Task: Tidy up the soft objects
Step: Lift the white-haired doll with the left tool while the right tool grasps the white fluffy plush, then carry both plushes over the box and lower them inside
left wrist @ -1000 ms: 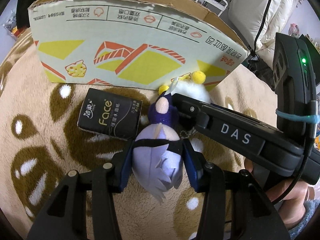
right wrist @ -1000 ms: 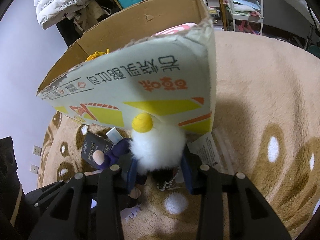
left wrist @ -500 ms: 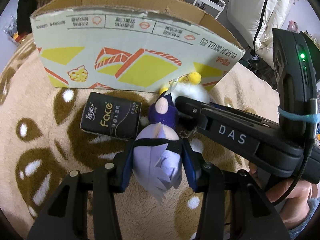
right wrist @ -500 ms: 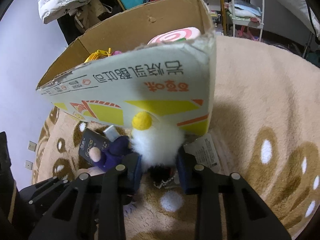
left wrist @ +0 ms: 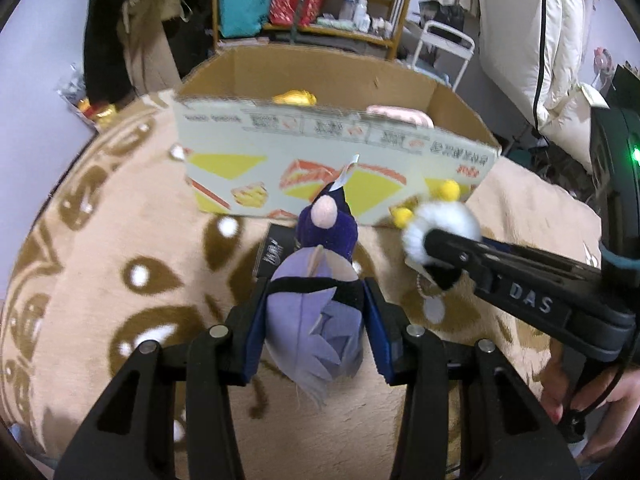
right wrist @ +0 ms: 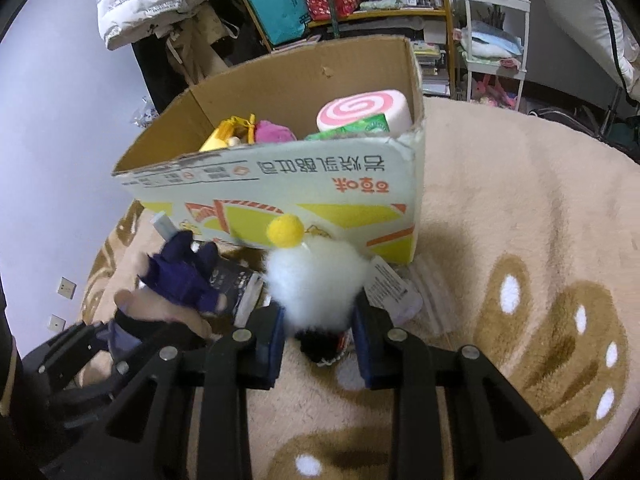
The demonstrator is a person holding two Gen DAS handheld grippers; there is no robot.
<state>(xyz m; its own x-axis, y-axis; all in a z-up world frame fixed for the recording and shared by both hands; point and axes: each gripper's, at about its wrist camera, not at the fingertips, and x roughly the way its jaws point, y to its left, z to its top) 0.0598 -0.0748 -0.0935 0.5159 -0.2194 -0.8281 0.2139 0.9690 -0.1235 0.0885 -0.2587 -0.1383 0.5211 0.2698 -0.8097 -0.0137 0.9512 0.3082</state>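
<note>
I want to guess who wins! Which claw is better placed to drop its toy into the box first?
Probably the right claw: its fluffy white plush hangs nearer the printed cardboard box than the left claw with its purple plush doll.

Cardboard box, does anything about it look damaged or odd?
Yes. The cardboard box has a torn, ragged top edge at its near right corner, and its printed lettering reads upside down, so it seems to stand inverted.

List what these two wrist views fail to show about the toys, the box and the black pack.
- Black pack: label mostly hidden behind purple doll, left view.
- White fluffy toy: underside hidden between right gripper fingers.
- Cardboard box: floor and lower contents hidden by front wall, both views.
</note>
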